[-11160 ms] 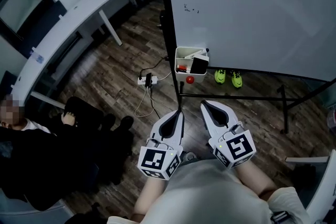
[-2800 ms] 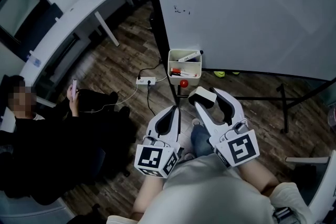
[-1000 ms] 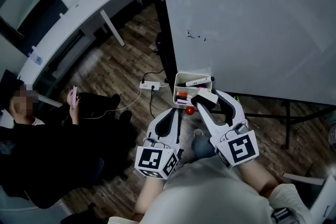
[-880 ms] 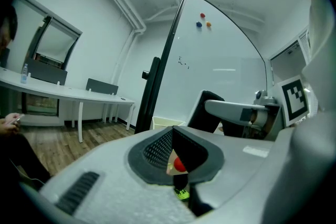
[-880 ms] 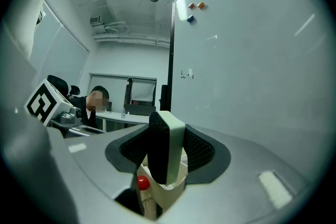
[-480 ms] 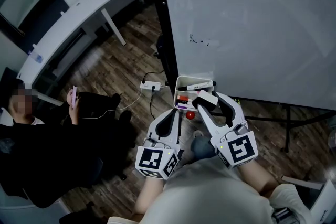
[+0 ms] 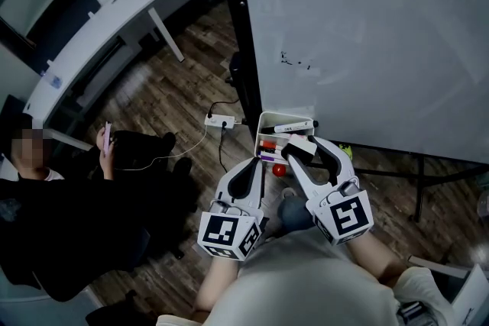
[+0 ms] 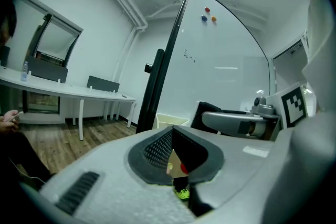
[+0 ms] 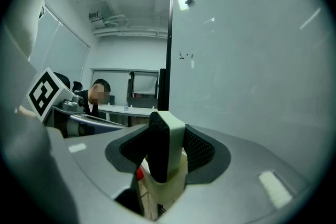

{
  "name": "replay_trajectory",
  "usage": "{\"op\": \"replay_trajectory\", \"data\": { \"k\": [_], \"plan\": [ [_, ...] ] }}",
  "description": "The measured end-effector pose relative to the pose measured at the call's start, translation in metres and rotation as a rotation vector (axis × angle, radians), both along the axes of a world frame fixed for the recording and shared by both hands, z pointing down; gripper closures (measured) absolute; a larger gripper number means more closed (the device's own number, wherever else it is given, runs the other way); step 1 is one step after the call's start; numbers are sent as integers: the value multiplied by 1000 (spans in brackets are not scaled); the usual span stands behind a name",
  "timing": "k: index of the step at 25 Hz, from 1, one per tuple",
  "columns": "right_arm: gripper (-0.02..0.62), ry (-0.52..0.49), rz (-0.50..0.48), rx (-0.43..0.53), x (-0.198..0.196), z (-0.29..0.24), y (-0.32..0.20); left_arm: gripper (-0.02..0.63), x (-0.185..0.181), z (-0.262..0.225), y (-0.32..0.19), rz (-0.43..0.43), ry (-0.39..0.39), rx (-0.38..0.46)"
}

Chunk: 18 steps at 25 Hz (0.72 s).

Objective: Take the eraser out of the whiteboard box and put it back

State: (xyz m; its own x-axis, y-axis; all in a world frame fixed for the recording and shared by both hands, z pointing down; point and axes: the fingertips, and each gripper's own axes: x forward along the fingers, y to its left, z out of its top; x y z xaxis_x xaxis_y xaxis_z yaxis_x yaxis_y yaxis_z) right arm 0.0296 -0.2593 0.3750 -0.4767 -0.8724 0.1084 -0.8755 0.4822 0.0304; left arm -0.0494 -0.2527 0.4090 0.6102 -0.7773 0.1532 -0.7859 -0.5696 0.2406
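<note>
Eraser (image 7: 299, 147) clamped upright between right gripper (image 7: 306, 151) pads, dark felt face toward its left jaw, jaws wide on it. It sits right over the front edge of the whiteboard box (image 7: 260, 135); can't tell if it touches the box. Box hangs at the whiteboard (image 7: 367, 34) lower corner, markers (image 7: 294, 125) inside, red ball (image 7: 279, 169) just below. Left gripper (image 7: 255, 166) beside it, jaws together, nothing held. Power strip (image 7: 221, 120) on floor, seated person (image 7: 61, 217) off to the left
</note>
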Motion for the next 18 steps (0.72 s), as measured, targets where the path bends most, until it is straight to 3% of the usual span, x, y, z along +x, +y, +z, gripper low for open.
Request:
{"op": "replay_trajectory", "data": {
  "k": [6, 18],
  "plan": [
    [397, 29, 0, -55, 0, 10, 0, 601, -1, -1, -1, 0, 2, -5],
    [397, -4, 0, -50, 0, 22, -1, 601, 1, 1, 1, 9, 7, -10]
  ]
}}
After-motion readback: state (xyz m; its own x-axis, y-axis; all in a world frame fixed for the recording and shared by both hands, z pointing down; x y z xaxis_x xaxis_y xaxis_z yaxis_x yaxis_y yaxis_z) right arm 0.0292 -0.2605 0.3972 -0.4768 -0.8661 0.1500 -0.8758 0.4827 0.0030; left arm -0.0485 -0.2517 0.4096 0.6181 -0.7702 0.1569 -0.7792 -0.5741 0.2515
